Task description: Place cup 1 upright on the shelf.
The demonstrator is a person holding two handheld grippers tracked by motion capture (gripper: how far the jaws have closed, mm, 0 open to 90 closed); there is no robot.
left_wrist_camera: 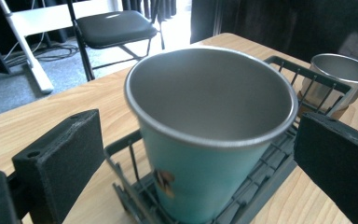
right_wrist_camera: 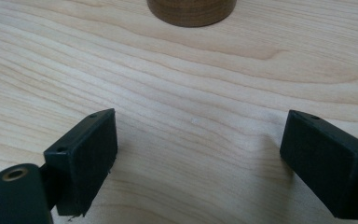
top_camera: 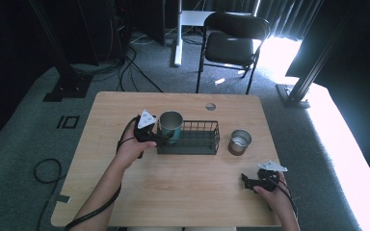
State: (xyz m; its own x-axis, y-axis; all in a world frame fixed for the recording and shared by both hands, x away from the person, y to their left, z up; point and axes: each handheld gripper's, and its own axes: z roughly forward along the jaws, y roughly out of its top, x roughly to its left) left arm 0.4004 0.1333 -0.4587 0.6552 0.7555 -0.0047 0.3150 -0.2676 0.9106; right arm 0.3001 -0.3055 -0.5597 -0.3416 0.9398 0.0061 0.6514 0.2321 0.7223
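Note:
A teal cup [top_camera: 171, 126] with a bare metal inside stands upright in the left end of a dark wire basket [top_camera: 200, 139] at the table's middle. My left gripper [top_camera: 162, 138] is at the cup's left side. In the left gripper view the cup [left_wrist_camera: 205, 149] sits between the two pads [left_wrist_camera: 60, 163], with a gap on each side, so my left gripper [left_wrist_camera: 196, 177] is open around it. My right gripper [top_camera: 245, 181] rests open near the front right of the table, and my right gripper [right_wrist_camera: 198, 158] has bare wood between its jaws.
A second metal cup [top_camera: 240, 142] with a brown outside stands right of the basket; its base [right_wrist_camera: 191, 9] lies ahead of the right jaws. The basket [left_wrist_camera: 270, 172] holds nothing else. A black chair [top_camera: 231, 43] stands beyond the table [top_camera: 125, 192].

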